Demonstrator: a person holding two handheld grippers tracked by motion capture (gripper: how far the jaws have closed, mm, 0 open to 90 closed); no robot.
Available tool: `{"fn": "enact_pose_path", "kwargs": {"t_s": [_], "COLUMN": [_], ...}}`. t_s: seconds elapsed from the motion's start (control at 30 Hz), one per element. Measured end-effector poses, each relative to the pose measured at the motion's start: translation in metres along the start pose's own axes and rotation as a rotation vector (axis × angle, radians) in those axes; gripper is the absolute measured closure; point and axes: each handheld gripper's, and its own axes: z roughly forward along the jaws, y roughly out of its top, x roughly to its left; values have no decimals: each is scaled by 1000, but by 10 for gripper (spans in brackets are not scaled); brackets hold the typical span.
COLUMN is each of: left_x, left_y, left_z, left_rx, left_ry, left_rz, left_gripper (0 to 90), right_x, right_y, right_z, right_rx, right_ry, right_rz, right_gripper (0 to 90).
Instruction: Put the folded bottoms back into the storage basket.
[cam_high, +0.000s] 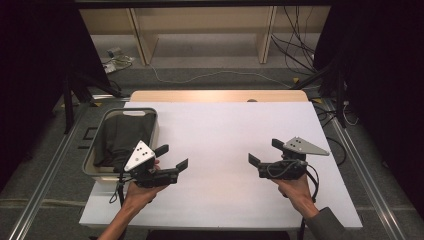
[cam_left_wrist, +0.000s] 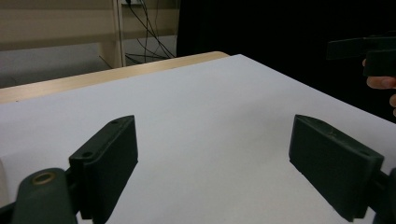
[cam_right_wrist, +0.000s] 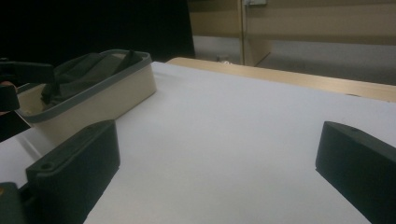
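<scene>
My left gripper (cam_high: 172, 156) hovers low over the white table top (cam_high: 225, 130), just right of a beige basket (cam_high: 131, 112) that holds a dark cloth (cam_high: 120, 137). Its jaws stand wide apart with nothing between them, as the left gripper view (cam_left_wrist: 213, 123) confirms. My right gripper (cam_high: 265, 152) is held at the right side of the table, pointing left towards the other one. Its jaws are open too and empty in the right gripper view (cam_right_wrist: 218, 128). That view also has the basket (cam_right_wrist: 107, 98) and the cloth (cam_right_wrist: 88, 65) at its left.
A wooden strip (cam_high: 220, 96) borders the table's far edge. Beyond it stand pale wooden shelves (cam_high: 200, 30), and cables (cam_high: 295, 50) lie on the floor. Metal rails (cam_high: 45, 190) run along both sides of the table. Black curtains close off left and right.
</scene>
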Motion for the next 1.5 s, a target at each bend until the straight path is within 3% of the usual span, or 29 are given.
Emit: {"fn": "enact_pose_path", "kwargs": {"t_s": [0.27,0.43,0.67,1.0,1.17,1.5], "left_x": [-4,-7,-6,-6,-4,-3], "left_y": [-7,-11,-16,-22,-23,-26], "left_z": [-5,-8,-12,-18,-21,-26], "left_rx": [-4,-6,-9,-14,-11,1], "left_ry": [-18,-25,-49,-42,-40,-29], "left_rz": [11,37,19,10,3,-7], "left_gripper": [148,143,131,131,131,116], "right_x": [9,10,9,5,4,2], "right_y": [-7,-12,-20,-31,-33,-37], "right_z": [-5,-9,-16,-27,-39,-52], "right_rx": [9,16,20,15,-28,-8], "right_ry": [-1,-1,-2,-24,-54,-60], "right_rz": [-50,-43,-35,-33,-32,-25], "right_gripper": [3,4,6,10,20,18]}}
